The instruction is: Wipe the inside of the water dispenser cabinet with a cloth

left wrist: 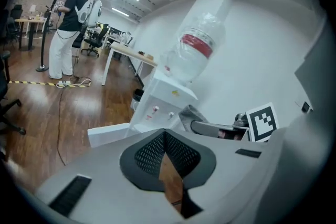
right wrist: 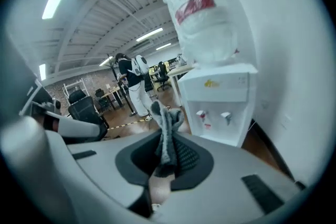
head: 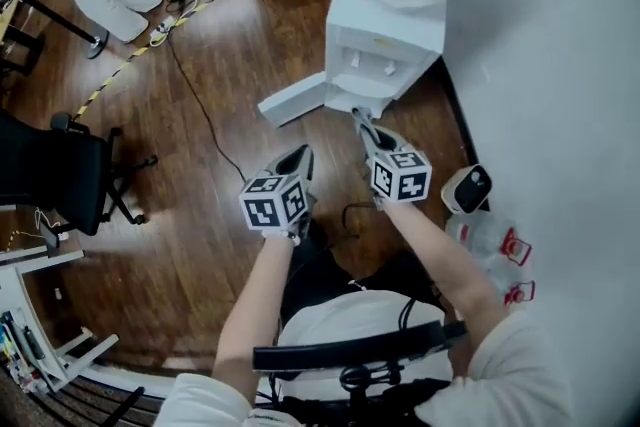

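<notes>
**Take the cloth low into the open cabinet**

You have the cloth (right wrist: 167,126) pinched in the right gripper (right wrist: 166,140), with a grey tuft standing up past the jaws. The water dispenser (head: 385,35) stands against the wall just ahead of you. Its cabinet door (head: 292,101) is swung open to your left, and no view shows the inside of the cabinet.

The wiping looks not yet begun. To do it well, drop the right gripper below the taps and lead with the free tuft rather than the jaw tips. Press against one wall at a time, working from back to front. Little cloth sticks out, so keep the strokes light or the jaws may scrape the panel.

The left gripper (left wrist: 164,135) has its jaws pressed together on nothing, so you could use it to steady the door.

Both your forearms reach forward from your lap. The right is a little further ahead, near the dispenser's foot, and the left lies just beside it.
</notes>
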A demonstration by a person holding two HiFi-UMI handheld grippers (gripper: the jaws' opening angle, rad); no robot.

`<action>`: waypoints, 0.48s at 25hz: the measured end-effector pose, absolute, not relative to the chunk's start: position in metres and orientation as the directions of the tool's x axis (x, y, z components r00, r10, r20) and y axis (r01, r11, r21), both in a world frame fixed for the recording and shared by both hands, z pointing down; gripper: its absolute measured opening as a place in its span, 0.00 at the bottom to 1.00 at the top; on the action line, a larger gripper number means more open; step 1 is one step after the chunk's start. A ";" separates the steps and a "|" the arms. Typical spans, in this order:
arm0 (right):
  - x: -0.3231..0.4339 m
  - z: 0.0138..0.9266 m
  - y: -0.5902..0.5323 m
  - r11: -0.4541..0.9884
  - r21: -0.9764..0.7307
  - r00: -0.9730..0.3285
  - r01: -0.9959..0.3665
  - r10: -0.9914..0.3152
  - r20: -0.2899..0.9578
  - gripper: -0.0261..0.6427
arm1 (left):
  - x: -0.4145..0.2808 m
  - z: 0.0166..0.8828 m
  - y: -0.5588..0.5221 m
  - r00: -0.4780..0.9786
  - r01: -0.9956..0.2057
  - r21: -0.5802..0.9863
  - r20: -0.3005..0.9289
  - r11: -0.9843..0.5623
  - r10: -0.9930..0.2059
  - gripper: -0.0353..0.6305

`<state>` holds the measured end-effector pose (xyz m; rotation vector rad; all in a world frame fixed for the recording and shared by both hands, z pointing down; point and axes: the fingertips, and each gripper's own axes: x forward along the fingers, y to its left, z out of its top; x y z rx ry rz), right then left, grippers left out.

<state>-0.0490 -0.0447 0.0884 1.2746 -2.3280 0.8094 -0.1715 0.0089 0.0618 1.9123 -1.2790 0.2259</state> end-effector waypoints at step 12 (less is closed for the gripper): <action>0.216 -0.069 0.105 0.484 -0.128 -0.486 -0.866 -0.751 0.447 0.09 | 0.046 -0.078 0.146 0.448 -0.831 0.508 0.371 -0.226 -0.813 0.03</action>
